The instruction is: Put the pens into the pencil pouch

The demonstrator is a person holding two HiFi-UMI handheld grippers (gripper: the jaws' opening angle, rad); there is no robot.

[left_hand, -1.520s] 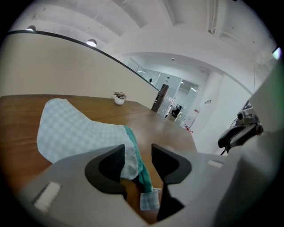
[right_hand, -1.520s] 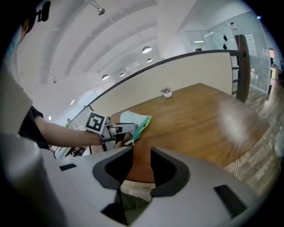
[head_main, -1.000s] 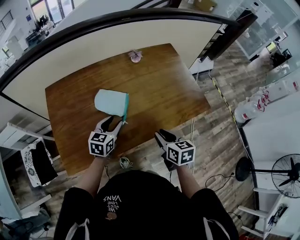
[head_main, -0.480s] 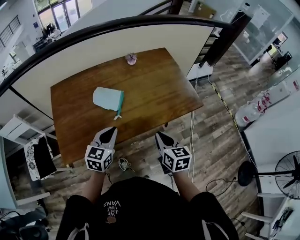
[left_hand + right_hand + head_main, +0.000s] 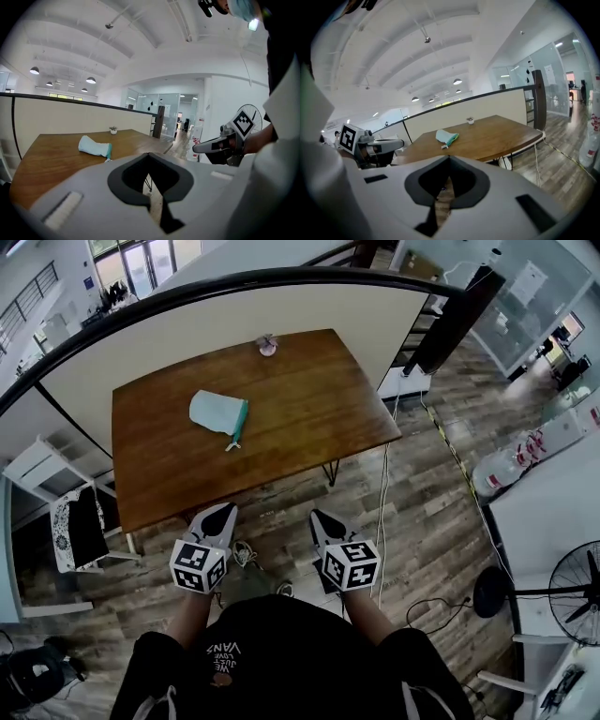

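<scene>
A light blue pencil pouch (image 5: 217, 413) with a teal zip edge lies on the wooden table (image 5: 309, 418), left of its middle. It also shows as the pouch (image 5: 95, 146) in the left gripper view and the pouch (image 5: 446, 136) in the right gripper view. No pens are in view. My left gripper (image 5: 222, 512) and right gripper (image 5: 317, 517) hang side by side over the floor, short of the table's near edge. Both have just been closing and now stand shut with nothing between the jaws. Each gripper view shows the other: right gripper (image 5: 206, 147), left gripper (image 5: 396, 144).
A small potted plant (image 5: 267, 345) stands at the table's far edge, against a cream partition (image 5: 281, 310). A white chair (image 5: 75, 526) is left of the table. A cable (image 5: 384, 493) runs down by the right legs. A floor fan (image 5: 572, 592) is at far right.
Both grippers have drawn back from the pouch and the table's near edge to over the floor, and their jaws went from open to shut. The pouch stays on the table.
</scene>
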